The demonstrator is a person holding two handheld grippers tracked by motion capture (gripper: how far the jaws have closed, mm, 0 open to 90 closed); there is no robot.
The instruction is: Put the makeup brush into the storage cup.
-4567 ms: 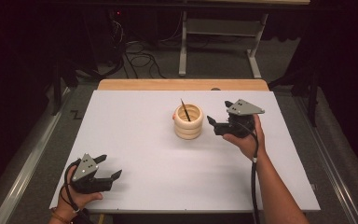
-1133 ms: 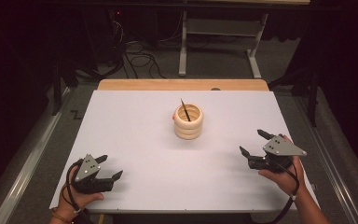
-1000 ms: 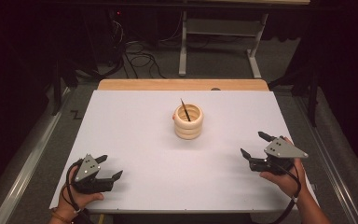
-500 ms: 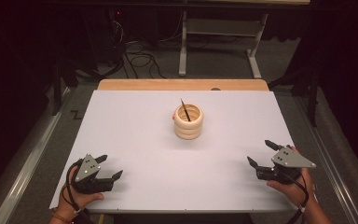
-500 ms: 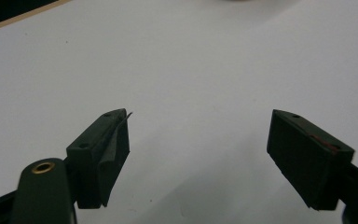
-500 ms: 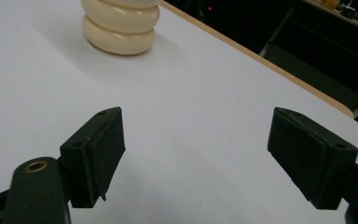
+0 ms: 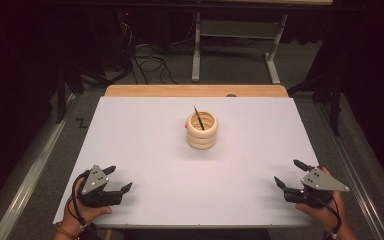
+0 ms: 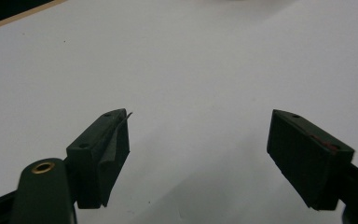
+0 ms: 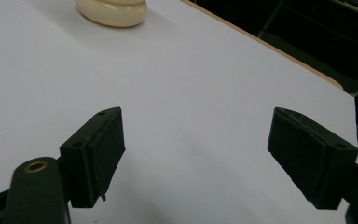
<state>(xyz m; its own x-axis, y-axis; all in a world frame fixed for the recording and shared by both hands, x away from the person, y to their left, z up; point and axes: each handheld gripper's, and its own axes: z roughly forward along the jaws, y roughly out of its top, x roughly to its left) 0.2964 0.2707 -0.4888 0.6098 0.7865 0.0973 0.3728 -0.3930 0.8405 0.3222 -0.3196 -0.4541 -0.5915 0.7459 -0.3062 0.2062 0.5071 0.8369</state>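
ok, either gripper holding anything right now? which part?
Nothing is held. The left gripper and right gripper both stand open with only white table between their jaws, apart from the stack of cream rings.

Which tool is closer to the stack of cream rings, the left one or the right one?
Neither is clearly closer; the distances look about equal. The left tool rests at the near-left corner, the right tool at the near-right corner, both open and well apart from the stack of cream rings.
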